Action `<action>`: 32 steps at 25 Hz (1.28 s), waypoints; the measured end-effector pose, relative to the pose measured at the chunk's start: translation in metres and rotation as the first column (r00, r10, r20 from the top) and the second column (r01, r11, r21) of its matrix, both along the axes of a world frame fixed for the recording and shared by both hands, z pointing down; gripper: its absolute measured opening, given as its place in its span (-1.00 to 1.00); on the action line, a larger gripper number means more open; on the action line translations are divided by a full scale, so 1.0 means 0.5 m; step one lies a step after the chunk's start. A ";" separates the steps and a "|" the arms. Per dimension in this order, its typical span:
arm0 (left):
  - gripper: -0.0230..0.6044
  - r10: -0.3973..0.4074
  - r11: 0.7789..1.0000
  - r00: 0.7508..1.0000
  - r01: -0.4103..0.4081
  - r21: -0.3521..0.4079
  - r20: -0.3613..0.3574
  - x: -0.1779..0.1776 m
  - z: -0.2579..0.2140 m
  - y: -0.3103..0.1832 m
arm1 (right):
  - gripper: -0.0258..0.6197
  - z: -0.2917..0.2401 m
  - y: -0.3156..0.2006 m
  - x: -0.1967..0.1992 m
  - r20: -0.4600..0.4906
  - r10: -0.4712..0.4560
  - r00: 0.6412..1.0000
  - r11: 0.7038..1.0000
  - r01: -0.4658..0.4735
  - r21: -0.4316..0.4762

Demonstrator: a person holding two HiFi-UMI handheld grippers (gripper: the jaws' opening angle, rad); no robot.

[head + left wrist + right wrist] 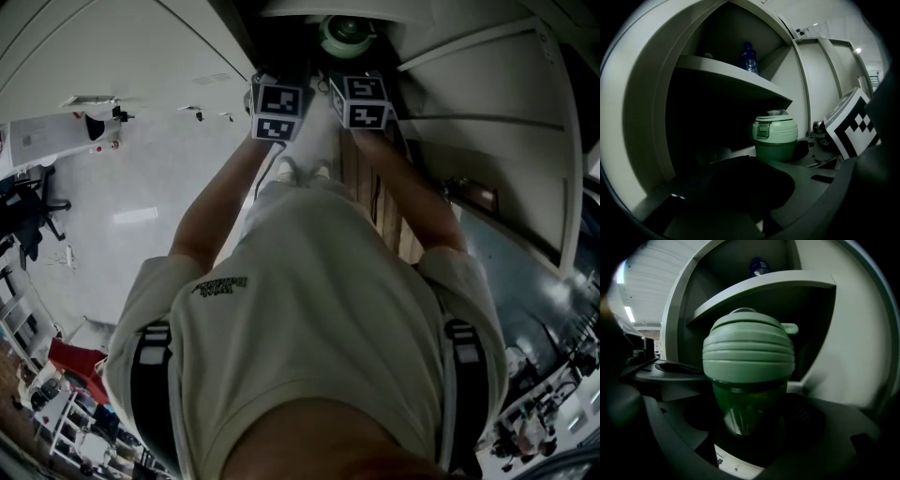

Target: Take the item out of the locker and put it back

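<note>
one green jug [748, 357], clamped in the right gripper [750, 425], inside the locker [848, 352].

Floor [141, 169] is pale & glossy, w/ a bright light reflection on it. Dark office chair [33, 216] stands at the left edge. Red item [80, 361] lies near white racks [66, 422], lower left. Locker [642, 117] walls are pale, inside is dim. Ceiling strip lights [629, 313] are on.

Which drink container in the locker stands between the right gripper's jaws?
The green jug on the lower level; the blue-capped bottle stands on the shelf above.
</note>
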State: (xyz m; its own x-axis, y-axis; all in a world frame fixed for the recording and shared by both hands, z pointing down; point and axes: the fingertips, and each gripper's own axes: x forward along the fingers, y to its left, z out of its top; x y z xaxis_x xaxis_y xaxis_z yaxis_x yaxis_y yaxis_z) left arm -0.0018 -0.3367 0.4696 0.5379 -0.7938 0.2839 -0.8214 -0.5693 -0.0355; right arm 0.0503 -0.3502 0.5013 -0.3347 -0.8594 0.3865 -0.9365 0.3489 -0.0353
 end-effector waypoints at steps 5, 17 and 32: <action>-0.89 -0.006 1.000 1.000 0.006 0.002 -0.008 -0.003 -0.009 0.002 | 0.48 -0.004 0.002 -0.007 0.000 -0.008 1.000 1.000 0.008 0.001; -0.89 -0.024 1.000 1.000 0.024 0.013 -0.020 -0.019 -0.031 0.026 | 0.58 -0.028 0.036 0.006 0.042 0.038 0.998 0.999 -0.037 -0.017; -0.88 -0.018 0.996 0.997 0.024 0.080 -0.079 -0.042 -0.138 0.087 | 0.22 -0.185 0.137 0.015 0.111 0.034 0.993 0.992 -0.048 0.118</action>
State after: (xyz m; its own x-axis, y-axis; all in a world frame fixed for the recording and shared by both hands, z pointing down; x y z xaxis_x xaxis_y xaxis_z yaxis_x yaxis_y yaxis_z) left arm -0.0230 -0.2933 0.4007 0.5389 -0.8238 0.1759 -0.8352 -0.5497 -0.0159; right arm 0.0577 -0.2819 0.4088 -0.3325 -0.9112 0.2431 -0.9430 0.3181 -0.0977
